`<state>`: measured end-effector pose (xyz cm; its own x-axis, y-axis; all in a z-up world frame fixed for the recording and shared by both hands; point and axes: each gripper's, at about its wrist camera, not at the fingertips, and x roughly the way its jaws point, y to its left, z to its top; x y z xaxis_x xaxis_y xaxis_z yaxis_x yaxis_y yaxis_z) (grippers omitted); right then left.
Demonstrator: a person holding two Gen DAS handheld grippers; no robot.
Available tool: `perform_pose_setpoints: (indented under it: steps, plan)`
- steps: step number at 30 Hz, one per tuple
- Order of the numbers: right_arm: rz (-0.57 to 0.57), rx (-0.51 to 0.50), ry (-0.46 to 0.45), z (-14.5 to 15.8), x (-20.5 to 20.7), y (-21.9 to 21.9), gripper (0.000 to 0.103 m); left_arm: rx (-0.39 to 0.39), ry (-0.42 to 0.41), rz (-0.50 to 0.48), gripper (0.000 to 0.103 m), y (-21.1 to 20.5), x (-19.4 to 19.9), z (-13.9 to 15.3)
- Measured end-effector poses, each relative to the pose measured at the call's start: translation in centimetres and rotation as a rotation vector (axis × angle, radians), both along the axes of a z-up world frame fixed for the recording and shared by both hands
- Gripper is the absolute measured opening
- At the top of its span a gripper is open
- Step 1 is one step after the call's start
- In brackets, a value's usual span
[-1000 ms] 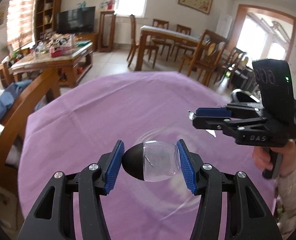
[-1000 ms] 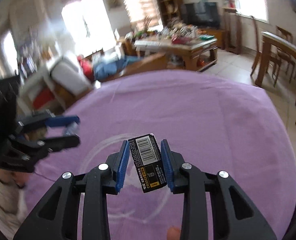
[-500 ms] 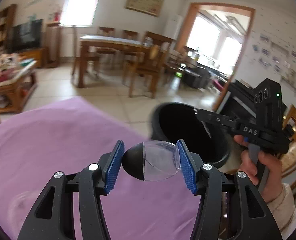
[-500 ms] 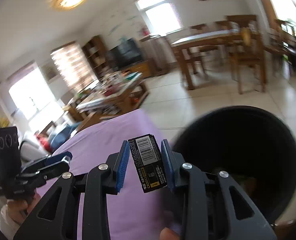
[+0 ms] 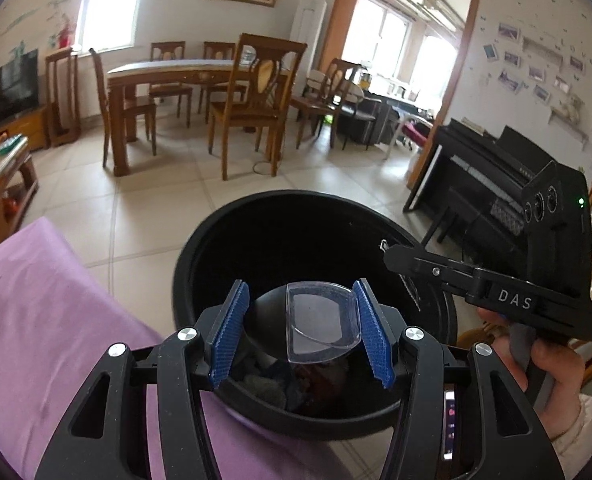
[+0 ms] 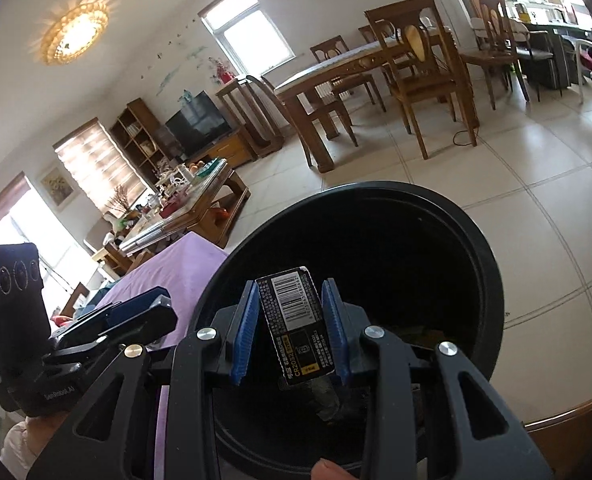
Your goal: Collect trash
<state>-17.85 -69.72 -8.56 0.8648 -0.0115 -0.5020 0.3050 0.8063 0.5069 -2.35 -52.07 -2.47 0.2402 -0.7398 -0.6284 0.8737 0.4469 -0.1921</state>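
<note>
My left gripper (image 5: pixel 301 330) is shut on a clear plastic shell with a black rounded end (image 5: pixel 316 326) and holds it over the mouth of a black round trash bin (image 5: pixel 232 240). My right gripper (image 6: pixel 290 330) is shut on a black battery package with a barcode (image 6: pixel 294 330), also above the bin (image 6: pixel 456 248). Some trash lies at the bin's bottom. The right gripper shows in the left wrist view (image 5: pixel 400 258) over the bin's right rim. The left gripper shows at the left of the right wrist view (image 6: pixel 136 316).
A table with a purple cloth (image 5: pixel 36 320) lies left of the bin. A dining table with wooden chairs (image 5: pixel 232 92) stands on the tiled floor beyond. A black piano (image 5: pixel 476 184) is at the right. A cluttered coffee table (image 6: pixel 184 200) is further back.
Both grippers have swung from over the purple table to over the black bin, each still holding its item. The bin now fills the lower middle of both views.
</note>
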Motion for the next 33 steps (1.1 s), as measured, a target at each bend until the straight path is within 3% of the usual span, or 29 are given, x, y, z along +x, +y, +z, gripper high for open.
perform_pose_setpoints:
  steps: [7,8,10,11,12,16,21,24,26,29,33]
  plan:
    - [-0.022,0.017,-0.008,-0.2,-0.4,-0.5,0.036,0.038,-0.038,-0.024,0.056,-1.0,-1.8,-0.2]
    - [-0.020,0.018,-0.007,-0.2,-0.3,-0.7,0.040,0.041,-0.042,-0.027,0.060,-0.9,-2.0,-0.2]
    - [-0.023,0.018,-0.012,-0.1,-0.4,-0.8,0.059,0.049,-0.062,-0.023,0.088,-1.0,-2.8,0.0]
    - [-0.026,0.020,-0.015,-0.1,-0.5,-0.8,0.070,0.046,-0.075,-0.017,0.093,-0.6,-3.0,0.2]
    - [-0.027,0.023,-0.020,0.0,-0.6,-0.6,0.073,0.037,-0.090,-0.020,0.096,-0.1,-3.2,0.4]
    - [-0.031,0.011,-0.030,0.6,-1.0,0.2,0.076,0.044,-0.099,-0.031,0.098,1.5,-3.8,1.0]
    - [-0.025,-0.010,-0.051,1.6,-1.0,1.8,0.091,0.018,-0.085,-0.018,0.098,5.1,-3.9,2.1]
    - [-0.033,-0.020,-0.058,2.3,-0.7,3.0,0.094,0.001,-0.077,0.006,0.098,8.0,-3.9,2.8]
    - [-0.038,-0.037,-0.053,2.9,-0.3,4.4,0.098,0.001,-0.089,0.037,0.098,9.9,-3.9,3.3]
    - [-0.038,-0.141,-0.016,3.8,1.2,8.0,0.098,0.003,-0.132,0.135,0.098,14.3,-3.5,3.6]
    - [-0.007,-0.291,-0.005,5.1,3.9,14.9,0.098,0.025,-0.216,0.363,0.098,22.2,-2.3,3.7]
